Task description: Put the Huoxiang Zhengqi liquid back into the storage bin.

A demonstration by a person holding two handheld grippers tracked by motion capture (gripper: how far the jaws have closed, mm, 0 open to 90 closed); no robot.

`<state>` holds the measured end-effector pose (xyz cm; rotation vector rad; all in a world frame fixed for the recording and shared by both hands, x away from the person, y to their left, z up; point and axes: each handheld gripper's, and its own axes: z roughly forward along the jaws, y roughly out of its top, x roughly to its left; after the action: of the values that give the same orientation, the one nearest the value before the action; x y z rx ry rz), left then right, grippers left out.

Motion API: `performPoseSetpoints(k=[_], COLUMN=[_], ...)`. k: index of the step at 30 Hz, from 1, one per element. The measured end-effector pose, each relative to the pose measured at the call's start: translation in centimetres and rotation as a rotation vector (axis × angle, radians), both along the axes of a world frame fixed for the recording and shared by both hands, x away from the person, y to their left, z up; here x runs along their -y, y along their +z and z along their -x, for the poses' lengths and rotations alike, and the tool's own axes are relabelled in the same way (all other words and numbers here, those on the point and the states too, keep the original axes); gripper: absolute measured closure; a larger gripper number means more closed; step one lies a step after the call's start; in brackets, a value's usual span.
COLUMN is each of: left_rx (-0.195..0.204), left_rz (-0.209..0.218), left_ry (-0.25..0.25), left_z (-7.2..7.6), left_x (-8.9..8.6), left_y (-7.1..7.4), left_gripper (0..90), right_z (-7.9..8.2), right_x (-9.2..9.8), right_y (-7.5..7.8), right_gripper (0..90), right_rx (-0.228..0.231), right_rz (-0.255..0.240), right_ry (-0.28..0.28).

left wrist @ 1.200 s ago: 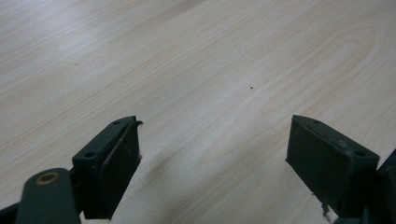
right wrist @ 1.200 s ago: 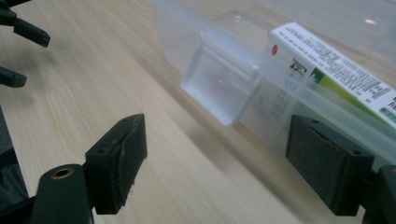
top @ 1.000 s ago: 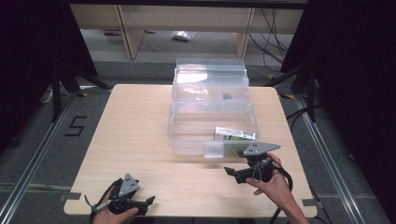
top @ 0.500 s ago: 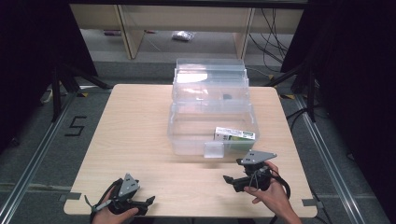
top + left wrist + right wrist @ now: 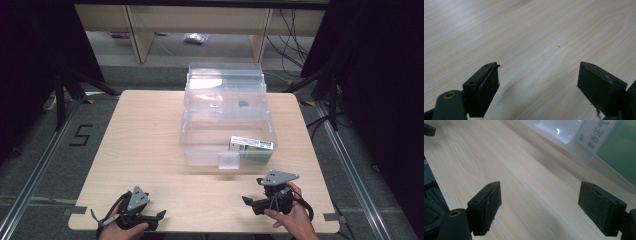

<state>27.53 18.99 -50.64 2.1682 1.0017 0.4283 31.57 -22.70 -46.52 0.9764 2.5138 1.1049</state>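
A clear plastic box [image 5: 200,145] stands mid-table with its lid [image 5: 225,82] tipped up behind it. Inside, at the front right, lies a green and white carton [image 5: 252,146]. The box's front latch [image 5: 229,161] faces me. My right gripper [image 5: 248,202] rests near the front edge, below the box's right corner, jaws open and pointing left. In the right gripper view its jaws [image 5: 539,190] stand wide over bare wood, with the box wall [image 5: 564,130] and carton [image 5: 619,152] ahead. My left gripper [image 5: 159,216] lies at the front left, open, with nothing between its jaws [image 5: 539,72].
The wooden table [image 5: 140,140] has bare room left of the box and along the front. Black stands and cables crowd the floor on both sides. A shelf unit [image 5: 135,25] stands behind the table. A floor mark reading 5 [image 5: 80,135] lies to the left.
My right gripper has drawn back from the box toward the table's front edge. The left gripper has stayed where it was.
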Motion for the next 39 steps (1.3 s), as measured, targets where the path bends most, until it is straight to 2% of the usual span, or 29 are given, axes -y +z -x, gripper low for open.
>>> performPoseSetpoints(k=[5,7,13,14,15,18,20,21,25,27,28,29,31,32,39], left_rx=[-0.001,-0.001,0.0,0.001,0.002,-0.001,-0.001,-0.001,0.001,0.0,0.0,0.001,0.007,0.006,0.006], left_rz=[0.0,0.0,-0.001,-0.001,0.0,0.001,0.001,0.001,0.001,-0.001,-0.001,0.004,-0.003,0.0,-0.003], left_ry=[0.0,0.001,0.0,0.0,0.0,0.001,-0.002,-0.003,-0.001,-0.002,-0.001,0.005,0.012,0.014,0.014], left_z=[0.0,0.0,0.0,0.0,0.0,0.0,0.0,0.0,0.0,0.0,0.0,0.0,-0.1,-0.1,-0.1], left_x=[0.0,0.0,0.0,0.0,0.0,0.0,0.0,0.0,0.0,0.0,0.0,0.1,0.1,0.1,0.0], left_y=[0.0,0.0,0.0,0.0,0.0,0.0,0.0,0.0,0.0,0.0,0.0,-0.1,-0.2,-0.2,-0.2], left_gripper=[16.7,16.7,16.7,16.7,16.7,16.7,16.7,16.7,16.7,16.7,16.7,16.7,16.7,16.7,16.7], right_z=[0.5,0.9,1.4,1.8,1.6,2.0,2.2,2.4,2.7,2.9,2.9,3.2,3.0,3.1,3.3], right_x=[0.5,0.6,1.5,1.5,1.8,2.3,2.6,2.8,3.0,3.2,3.2,3.0,3.2,3.2,3.1], right_y=[-0.4,-0.6,-1.3,-1.3,-1.5,-1.9,-2.0,-2.0,-2.1,-2.0,-2.1,-2.2,-2.4,-2.5,-2.7], right_gripper=[19.0,18.6,18.5,18.4,18.5,18.4,18.5,18.5,18.5,18.1,17.4,16.8,17.0,17.1,16.7], right_rx=[-0.005,-0.029,-0.029,-0.06,-0.029,-0.049,-0.039,-0.049,-0.049,-0.045,-0.051,-0.091,-0.055,-0.068,-0.069], right_rz=[0.005,0.003,0.003,-0.005,0.004,-0.006,-0.015,-0.018,-0.035,-0.027,-0.024,-0.032,-0.005,-0.004,0.006], right_ry=[-0.003,-0.012,-0.02,-0.048,-0.026,-0.039,-0.057,-0.075,-0.085,-0.098,-0.094,-0.118,-0.08,-0.079,-0.074])
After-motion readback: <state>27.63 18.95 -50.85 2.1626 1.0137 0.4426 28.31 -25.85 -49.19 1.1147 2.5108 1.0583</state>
